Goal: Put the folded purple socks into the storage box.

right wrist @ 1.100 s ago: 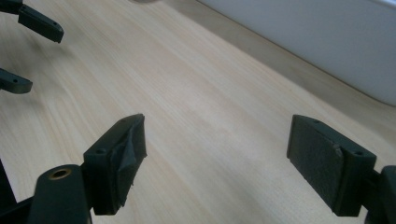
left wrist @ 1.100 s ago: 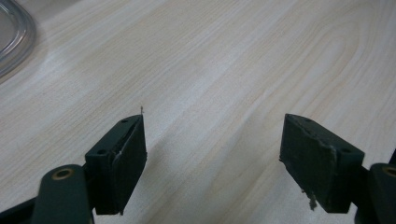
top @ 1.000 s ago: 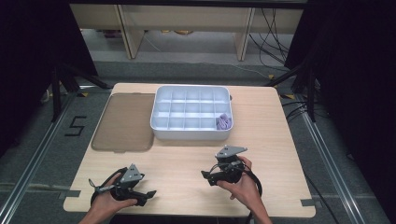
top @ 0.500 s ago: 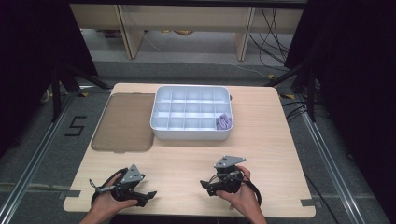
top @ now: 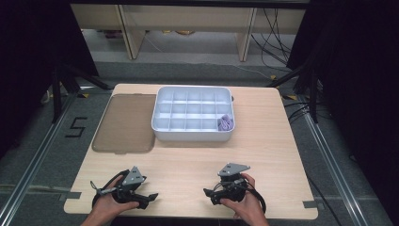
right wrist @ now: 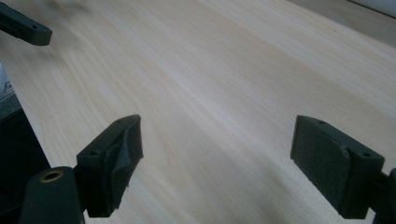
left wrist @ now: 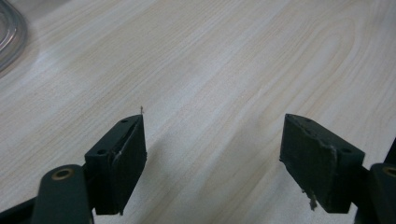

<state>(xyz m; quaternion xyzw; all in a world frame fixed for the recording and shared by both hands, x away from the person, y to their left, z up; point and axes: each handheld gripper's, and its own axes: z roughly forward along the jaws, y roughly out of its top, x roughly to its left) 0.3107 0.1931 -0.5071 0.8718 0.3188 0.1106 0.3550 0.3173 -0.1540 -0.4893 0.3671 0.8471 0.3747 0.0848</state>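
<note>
Near the table's front edge, a person's hands hold both grippers low over bare wood. My left gripper point(top: 149, 197) points right and my right gripper point(top: 209, 194) points left, so they face each other across a gap. In the left gripper view the left gripper point(left wrist: 212, 154) is open with only wood grain between its jaws. The right gripper point(right wrist: 217, 158) in its own view is also open and holds nothing. A white compartment tray point(top: 162, 128) stands at the table's middle back, with a small purple item point(top: 226, 123) in its near right compartment.
A flat grey-brown lid point(top: 126, 123) lies left of the tray; its rounded edge point(left wrist: 9, 37) shows at the top left of the left gripper view. The other gripper's black jaw point(right wrist: 23, 28) shows at the top left of the right gripper view. Bare wood lies between the tray and the grippers.
My right gripper has drawn back toward the front edge and sunk lower to the table. The left gripper has barely shifted. Both stay open.
</note>
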